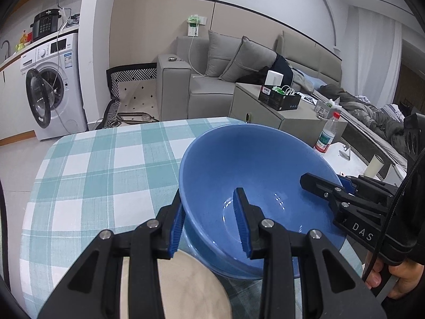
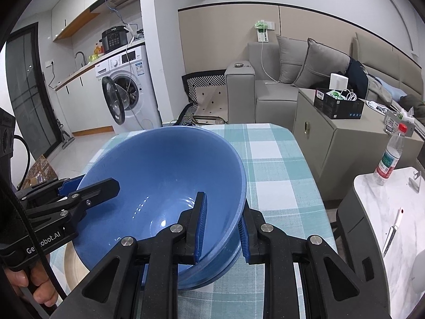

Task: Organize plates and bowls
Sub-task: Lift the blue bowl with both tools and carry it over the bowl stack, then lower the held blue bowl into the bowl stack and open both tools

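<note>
Two claws, my left claw [image 1: 211,222] and right claw [image 2: 221,228], each clamp a rim wall of the blue bowl [image 1: 255,175] tilted above the beige plate [image 1: 186,287]; uneven lowering could twist it loose

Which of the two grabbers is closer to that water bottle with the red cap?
Right. The right gripper grips the blue bowl rim on the water bottle side; the left gripper grips the opposite rim, farther away.
</note>
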